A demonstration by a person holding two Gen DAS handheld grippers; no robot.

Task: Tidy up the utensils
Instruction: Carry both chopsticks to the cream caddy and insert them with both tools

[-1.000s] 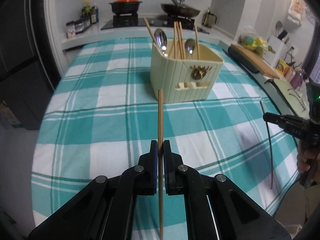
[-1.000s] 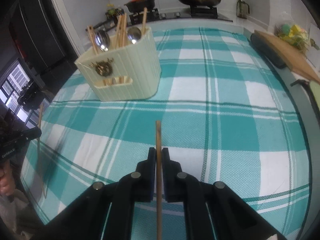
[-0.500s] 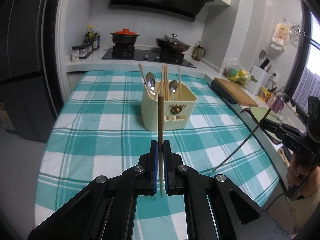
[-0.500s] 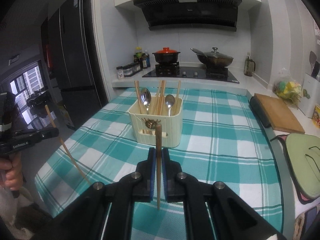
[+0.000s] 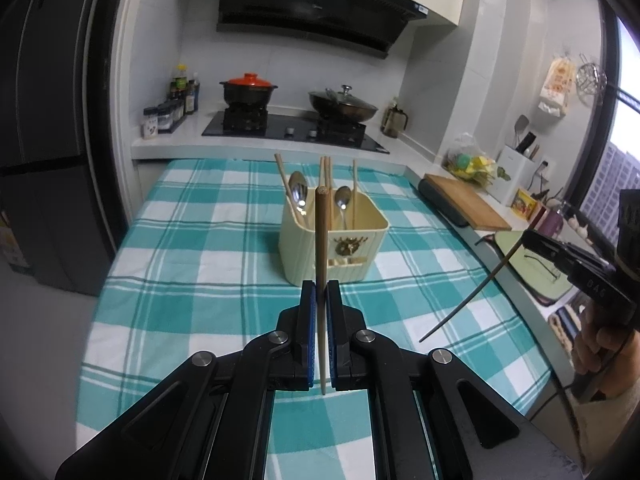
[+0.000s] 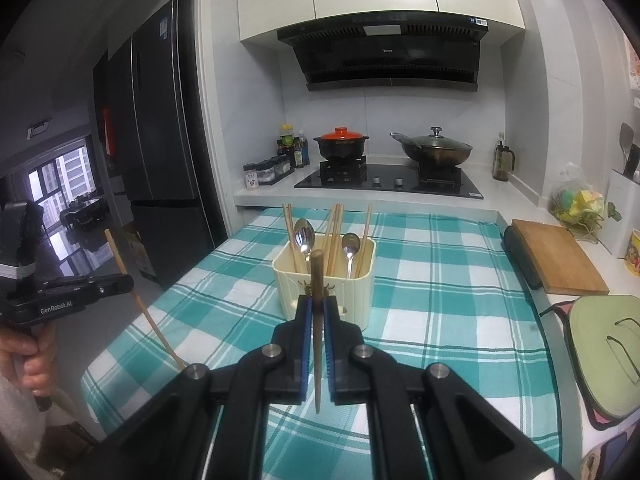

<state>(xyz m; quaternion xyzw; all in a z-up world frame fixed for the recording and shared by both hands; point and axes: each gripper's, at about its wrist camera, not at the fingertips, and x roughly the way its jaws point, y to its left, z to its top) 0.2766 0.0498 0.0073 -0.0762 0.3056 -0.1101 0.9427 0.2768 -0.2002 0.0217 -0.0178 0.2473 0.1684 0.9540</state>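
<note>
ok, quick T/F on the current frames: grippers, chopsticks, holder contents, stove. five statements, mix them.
1. Each gripper is shut on one chopstick. True: the left gripper clamps a chopstick, and the right gripper clamps another chopstick.
2. The cream utensil holder is empty. False: it holds two spoons and several chopsticks.
3. The holder stands on the teal checked tablecloth. True.
4. The pot with the orange lid sits on the cutting board. False: it sits on the stove, left of the lidded wok.
5. Both held chopsticks rest inside the holder. False: both are held clear of it, in front.
</note>
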